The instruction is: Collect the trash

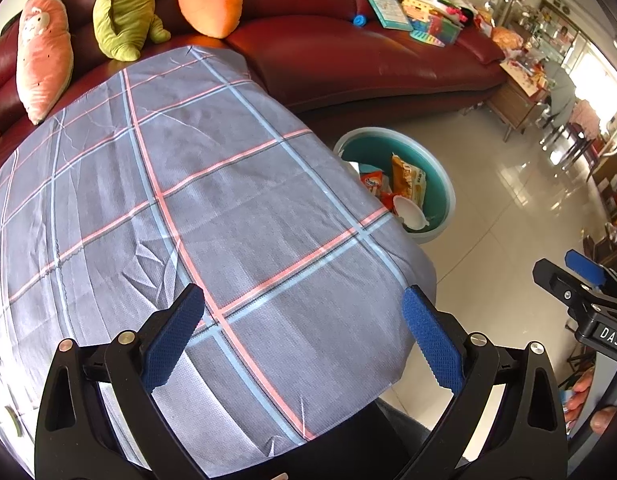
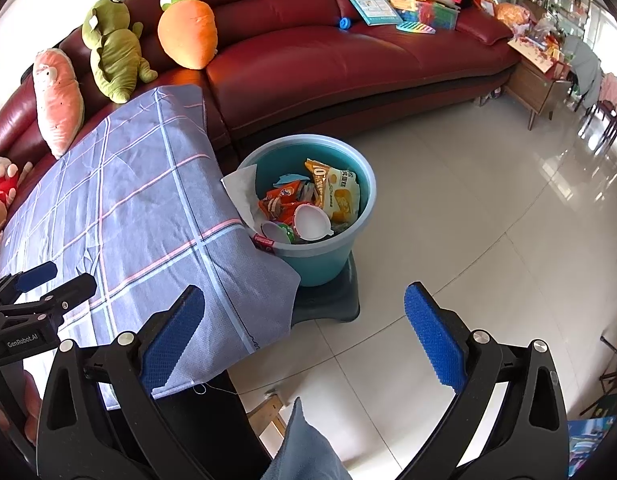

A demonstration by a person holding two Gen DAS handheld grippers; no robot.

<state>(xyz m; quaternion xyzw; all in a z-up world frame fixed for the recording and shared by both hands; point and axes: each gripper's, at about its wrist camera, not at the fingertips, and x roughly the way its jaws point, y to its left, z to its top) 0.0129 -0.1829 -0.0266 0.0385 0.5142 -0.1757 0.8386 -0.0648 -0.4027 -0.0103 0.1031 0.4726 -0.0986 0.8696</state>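
Note:
A teal bucket (image 2: 328,256) stands on a dark stool on the floor, just past the table's right edge. It holds snack wrappers (image 2: 336,194), a white plastic cup (image 2: 310,222) and crumpled paper. The bucket (image 1: 440,184) shows in the left wrist view too. My left gripper (image 1: 304,330) hovers open over the bare checked tablecloth (image 1: 188,200), nothing between its blue pads. Over the floor beside the table corner, my right gripper (image 2: 304,332) is open and empty as well. Each gripper appears at the edge of the other's view.
A red leather sofa (image 2: 348,64) curves behind the table, with plush toys (image 2: 116,48) on its left part and books and toys on its right. Glossy tiled floor (image 2: 488,200) spreads to the right. A wooden side table (image 2: 540,84) stands at the sofa's far end.

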